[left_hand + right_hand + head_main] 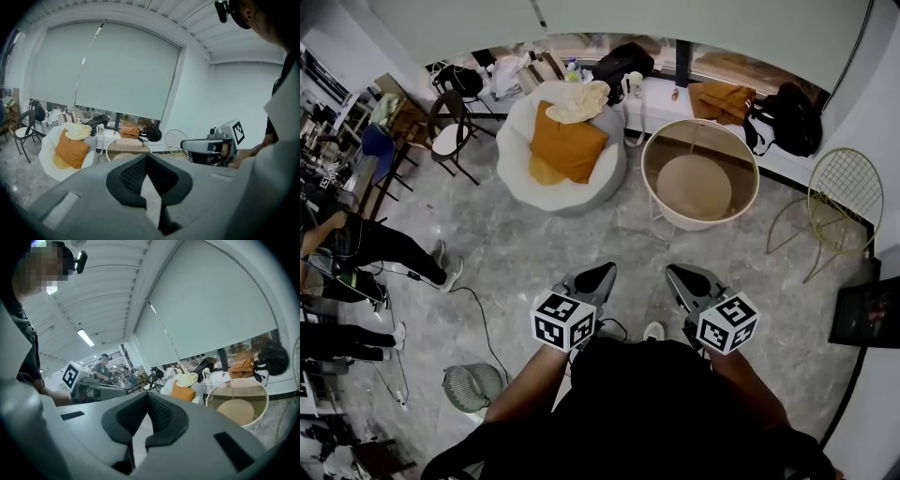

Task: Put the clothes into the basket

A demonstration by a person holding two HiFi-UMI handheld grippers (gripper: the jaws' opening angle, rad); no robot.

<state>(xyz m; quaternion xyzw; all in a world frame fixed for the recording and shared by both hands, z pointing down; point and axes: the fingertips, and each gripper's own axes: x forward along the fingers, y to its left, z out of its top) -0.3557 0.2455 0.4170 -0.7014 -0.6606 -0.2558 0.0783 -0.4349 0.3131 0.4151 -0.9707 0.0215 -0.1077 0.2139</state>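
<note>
Showing only overhead, fan stands far from basket.

floor: grey marble | on it: armchair, basket, wire chair, fan

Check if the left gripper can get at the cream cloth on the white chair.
Probably not yet: the left gripper is far short of the cream cloth, with floor between. Nothing blocks the way; stepping closer should do.

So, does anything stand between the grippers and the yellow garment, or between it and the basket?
Nothing visible does. Only bare floor lies between the left gripper, the right gripper and the chair holding the yellow garment; the open basket stands beside that chair.
</note>
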